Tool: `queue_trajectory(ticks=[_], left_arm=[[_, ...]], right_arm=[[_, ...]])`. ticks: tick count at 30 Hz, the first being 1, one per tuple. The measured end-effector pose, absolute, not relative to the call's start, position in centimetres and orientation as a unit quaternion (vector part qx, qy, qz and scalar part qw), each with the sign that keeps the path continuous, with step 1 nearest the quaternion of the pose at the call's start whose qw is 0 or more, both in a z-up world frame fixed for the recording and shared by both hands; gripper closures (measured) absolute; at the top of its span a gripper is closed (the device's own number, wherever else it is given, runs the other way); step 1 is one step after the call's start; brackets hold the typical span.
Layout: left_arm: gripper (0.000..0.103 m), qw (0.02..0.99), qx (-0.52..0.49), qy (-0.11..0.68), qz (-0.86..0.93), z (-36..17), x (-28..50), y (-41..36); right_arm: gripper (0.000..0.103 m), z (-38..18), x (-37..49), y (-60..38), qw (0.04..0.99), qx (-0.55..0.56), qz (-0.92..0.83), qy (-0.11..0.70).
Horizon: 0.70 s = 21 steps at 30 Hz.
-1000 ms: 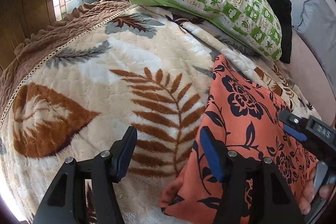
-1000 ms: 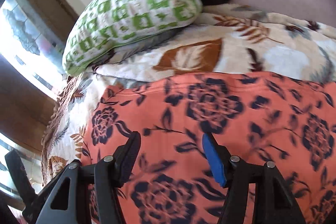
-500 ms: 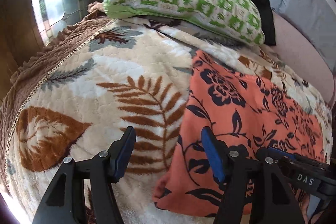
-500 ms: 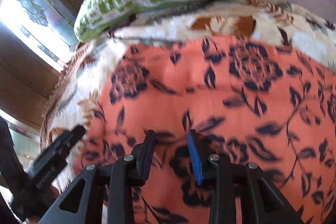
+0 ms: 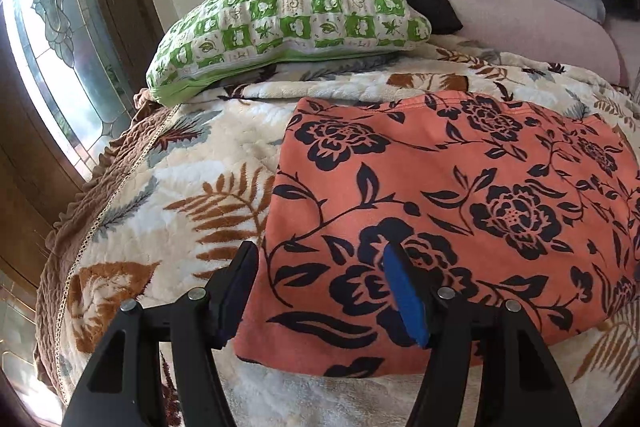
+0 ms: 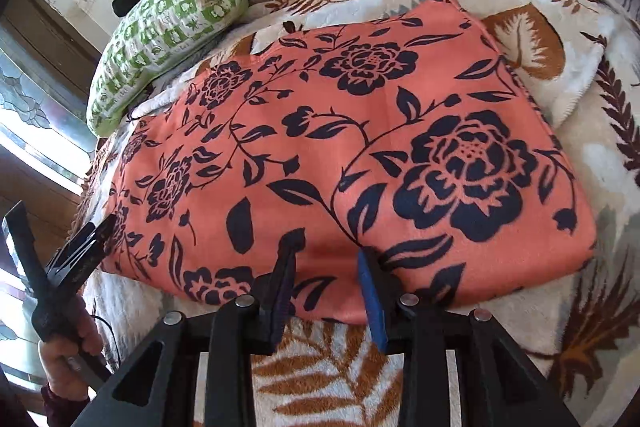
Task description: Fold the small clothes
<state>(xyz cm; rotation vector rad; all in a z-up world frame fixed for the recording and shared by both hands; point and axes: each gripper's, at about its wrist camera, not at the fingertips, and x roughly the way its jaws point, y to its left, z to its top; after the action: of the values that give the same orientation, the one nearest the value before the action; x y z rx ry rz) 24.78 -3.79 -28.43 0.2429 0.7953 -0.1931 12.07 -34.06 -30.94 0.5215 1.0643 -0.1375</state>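
No writing can be read on the cloth (image 6: 360, 131), which lies flat on the blanket (image 5: 168, 211): at its near edge the right tool (image 6: 330, 279) stands narrowly open, the left tool (image 5: 320, 291) wider at its near-left corner, both empty; beyond lies the pillow (image 5: 288, 23).

Both my wrist cameras looked steeply down from the bed's (image 5: 168, 211) near edge, close above the orange floral cloth (image 5: 460, 195); both shared it and the green pillow (image 6: 160, 39).
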Motion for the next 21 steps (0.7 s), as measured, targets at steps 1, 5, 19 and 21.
queue_trajectory(ticks=[1, 5, 19, 21], left_arm=[[0.037, 0.910, 0.109, 0.388, -0.098, -28.2, 24.6, -3.8], [0.037, 0.914, 0.082, 0.380, -0.111, -27.1, 23.9, -4.2], [0.037, 0.917, 0.073, 0.369, -0.136, -26.2, 24.2, -6.8], [0.037, 0.916, 0.075, 0.369, -0.137, -26.2, 24.2, -6.9]], right_arm=[[0.067, -30.5, 11.7, -34.0, 0.829, 0.243, -0.066, 0.499], [0.067, -28.6, 9.4, -34.9, 0.853, 0.253, -0.080, 0.448], [0.066, -31.1, 10.0, -40.3, 0.851, 0.292, -0.150, 0.410], [0.066, -31.1, 9.8, -39.9, 0.858, 0.276, -0.149, 0.406]])
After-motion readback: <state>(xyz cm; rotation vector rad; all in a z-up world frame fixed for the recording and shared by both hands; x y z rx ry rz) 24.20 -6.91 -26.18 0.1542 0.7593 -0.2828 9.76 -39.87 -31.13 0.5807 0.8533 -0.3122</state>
